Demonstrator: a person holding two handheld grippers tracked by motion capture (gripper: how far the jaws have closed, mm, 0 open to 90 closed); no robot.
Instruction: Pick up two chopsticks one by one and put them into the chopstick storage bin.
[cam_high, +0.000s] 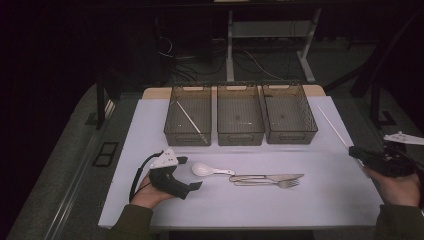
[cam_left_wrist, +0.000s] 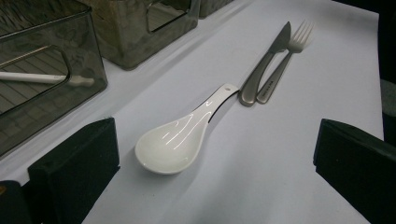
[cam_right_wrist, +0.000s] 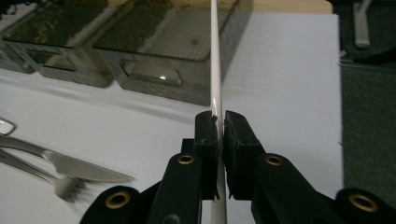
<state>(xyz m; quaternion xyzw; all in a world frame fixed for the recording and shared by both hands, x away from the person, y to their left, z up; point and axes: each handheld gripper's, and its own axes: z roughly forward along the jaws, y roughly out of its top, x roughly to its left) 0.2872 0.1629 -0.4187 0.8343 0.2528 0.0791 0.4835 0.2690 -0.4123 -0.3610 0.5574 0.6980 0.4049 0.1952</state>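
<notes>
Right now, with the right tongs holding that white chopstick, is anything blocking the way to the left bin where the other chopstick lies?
Nothing visible blocks it. The right tongs grip the white chopstick at the table's right edge; the left bin, open-topped, already holds another chopstick. Two more open bins stand between, low enough to pass over.

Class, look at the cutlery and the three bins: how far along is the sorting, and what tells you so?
Done: one chopstick lies in the left bin. In hand: the right gripper is shut on a second chopstick. The left gripper is open beside the spoon. Left: the spoon, knife and fork lie on the table; the middle bin and right bin hold nothing.
</notes>
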